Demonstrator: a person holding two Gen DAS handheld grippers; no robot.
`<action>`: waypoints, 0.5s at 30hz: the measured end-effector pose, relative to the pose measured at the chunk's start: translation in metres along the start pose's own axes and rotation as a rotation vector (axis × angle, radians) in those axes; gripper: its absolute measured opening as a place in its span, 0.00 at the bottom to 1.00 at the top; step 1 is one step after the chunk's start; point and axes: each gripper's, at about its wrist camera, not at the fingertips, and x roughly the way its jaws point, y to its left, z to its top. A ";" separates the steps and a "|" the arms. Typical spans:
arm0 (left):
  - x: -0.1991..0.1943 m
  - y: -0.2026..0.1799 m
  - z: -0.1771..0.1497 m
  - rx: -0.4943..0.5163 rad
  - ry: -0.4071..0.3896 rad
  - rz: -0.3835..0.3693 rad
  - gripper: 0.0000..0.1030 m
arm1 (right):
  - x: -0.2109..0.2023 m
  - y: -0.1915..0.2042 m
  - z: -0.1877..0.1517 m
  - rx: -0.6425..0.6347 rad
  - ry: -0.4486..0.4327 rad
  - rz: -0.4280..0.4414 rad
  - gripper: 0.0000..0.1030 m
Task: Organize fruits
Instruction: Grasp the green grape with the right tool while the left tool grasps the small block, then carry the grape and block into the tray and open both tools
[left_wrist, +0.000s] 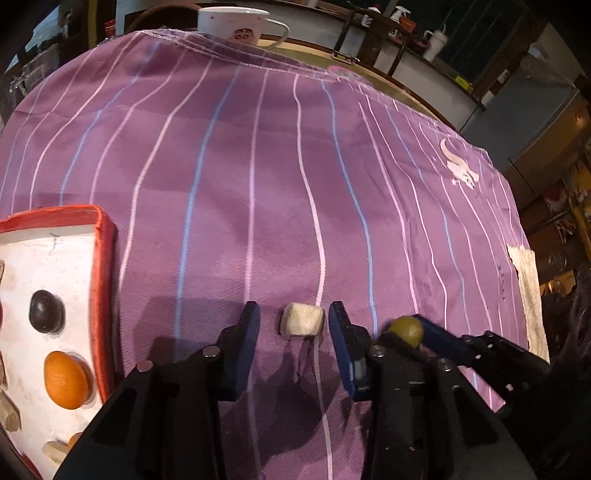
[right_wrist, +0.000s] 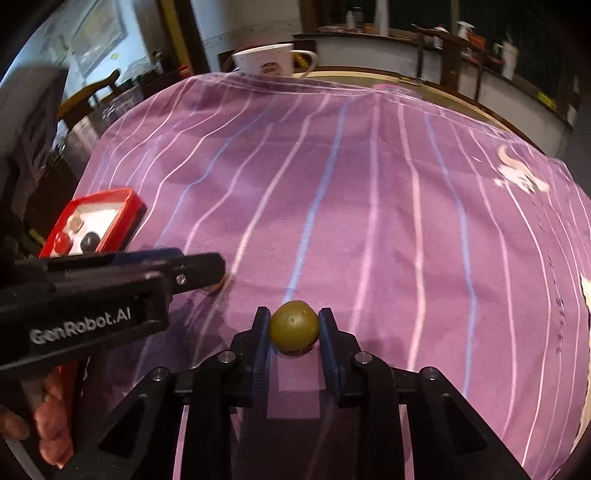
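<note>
Green round fruit (right_wrist: 294, 331), olive-toned, smooth, with a small dimple, resting on the cloth (right_wrist: 332, 184) well right of the tray (right_wrist: 125, 210). White cube (left_wrist: 302, 319), pale and fuzzy-faced, lying flat on the cloth between tray and green fruit, nearer the latter. Inside the red-rimmed, white-floored tray: dark plum (left_wrist: 46, 311), orange fruit (left_wrist: 66, 379) just beside it, red ball (right_wrist: 62, 242) close to the plum, plus tan pieces too small to tell.

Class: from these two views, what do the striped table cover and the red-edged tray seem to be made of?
Table cover: looks like woven fabric, matte purple; stitched hem and soft wrinkles show.
Red-edged tray: rim seems cloth-wrapped, with a visible seam; its white floor looks like scuffed, matte board, though that is uncertain.
</note>
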 end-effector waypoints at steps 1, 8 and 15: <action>0.000 0.000 -0.001 0.006 -0.004 0.006 0.32 | -0.002 -0.006 -0.001 0.022 0.002 0.004 0.28; 0.000 -0.012 -0.007 0.059 -0.028 0.032 0.23 | -0.008 -0.017 -0.006 0.063 0.002 0.004 0.28; -0.021 -0.011 -0.021 0.034 -0.041 0.029 0.23 | -0.021 -0.016 -0.008 0.072 -0.013 0.016 0.28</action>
